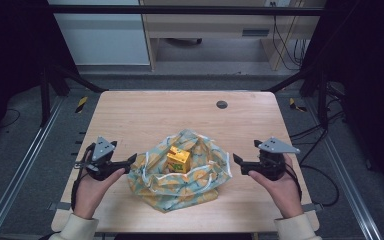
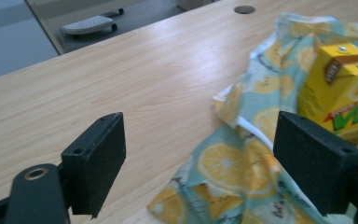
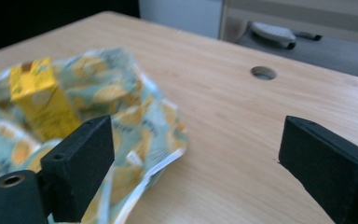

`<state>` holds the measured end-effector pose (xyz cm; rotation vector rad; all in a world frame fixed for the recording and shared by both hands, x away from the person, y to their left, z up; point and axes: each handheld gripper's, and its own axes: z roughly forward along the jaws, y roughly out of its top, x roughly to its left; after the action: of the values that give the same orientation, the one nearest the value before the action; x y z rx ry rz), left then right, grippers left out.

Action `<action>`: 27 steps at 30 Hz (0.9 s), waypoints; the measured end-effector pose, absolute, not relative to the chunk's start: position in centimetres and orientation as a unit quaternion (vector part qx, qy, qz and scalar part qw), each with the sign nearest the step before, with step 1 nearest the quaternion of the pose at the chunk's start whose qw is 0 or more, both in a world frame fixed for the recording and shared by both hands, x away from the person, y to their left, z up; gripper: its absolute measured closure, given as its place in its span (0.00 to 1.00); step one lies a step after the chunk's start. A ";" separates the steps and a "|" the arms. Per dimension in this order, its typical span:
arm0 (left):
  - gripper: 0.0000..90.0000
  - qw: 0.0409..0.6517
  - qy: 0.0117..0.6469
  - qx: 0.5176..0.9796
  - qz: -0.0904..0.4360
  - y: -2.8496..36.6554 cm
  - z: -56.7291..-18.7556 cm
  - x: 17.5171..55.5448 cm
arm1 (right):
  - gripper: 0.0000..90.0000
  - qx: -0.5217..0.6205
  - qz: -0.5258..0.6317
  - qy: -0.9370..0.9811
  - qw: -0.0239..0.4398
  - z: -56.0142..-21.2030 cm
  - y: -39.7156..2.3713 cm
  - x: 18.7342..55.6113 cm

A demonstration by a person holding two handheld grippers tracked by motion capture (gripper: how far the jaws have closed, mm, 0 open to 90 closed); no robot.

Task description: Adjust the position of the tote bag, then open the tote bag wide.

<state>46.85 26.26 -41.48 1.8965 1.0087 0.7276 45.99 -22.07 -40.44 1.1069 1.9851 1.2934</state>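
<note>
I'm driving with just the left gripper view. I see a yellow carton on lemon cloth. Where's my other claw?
Observer: The right claw is on the opposite side of the lemon-print bag, open, with nothing between its jaws.
Operator: Is the carton on the bag or in it?
Observer: The high view shows the yellow carton standing upright in the middle, with the bag's fabric bunched all around it.
Operator: What does my claw look like from above?
Observer: The left claw carries a grey three-cornered plate on top.
</note>
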 end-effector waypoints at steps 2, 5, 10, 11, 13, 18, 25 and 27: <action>0.18 0.426 0.407 0.752 0.296 26.8 -41.3 46.9 | 0.11 0.418 0.484 0.721 0.266 -40.2 -22.8 46.2; 0.17 0.429 0.414 0.744 0.302 27.6 -40.9 46.9 | 0.10 0.430 0.484 0.711 0.275 -40.2 -23.7 46.6; 0.16 0.429 0.424 0.736 0.308 28.6 -41.0 47.2 | 0.08 0.456 0.480 0.691 0.290 -40.6 -25.0 47.1; 0.16 0.426 0.425 0.737 0.309 28.7 -41.0 47.2 | 0.08 0.460 0.479 0.689 0.292 -40.8 -25.2 47.2; 0.16 0.421 0.427 0.736 0.313 29.0 -41.1 47.4 | 0.08 0.468 0.474 0.684 0.296 -41.1 -25.5 47.4; 0.15 0.410 0.439 0.735 0.314 29.9 -41.7 47.8 | 0.07 0.483 0.466 0.678 0.299 -41.9 -25.9 48.0; 0.15 0.382 0.453 0.743 0.313 30.5 -43.0 48.4 | 0.07 0.495 0.452 0.679 0.300 -42.9 -26.2 48.3; 0.14 0.375 0.455 0.745 0.311 30.5 -43.5 48.7 | 0.07 0.498 0.450 0.678 0.302 -43.0 -26.4 48.5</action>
<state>48.66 30.47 -43.49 1.9080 1.1649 0.7961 48.50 -26.44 -43.03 1.3195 1.7973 1.1924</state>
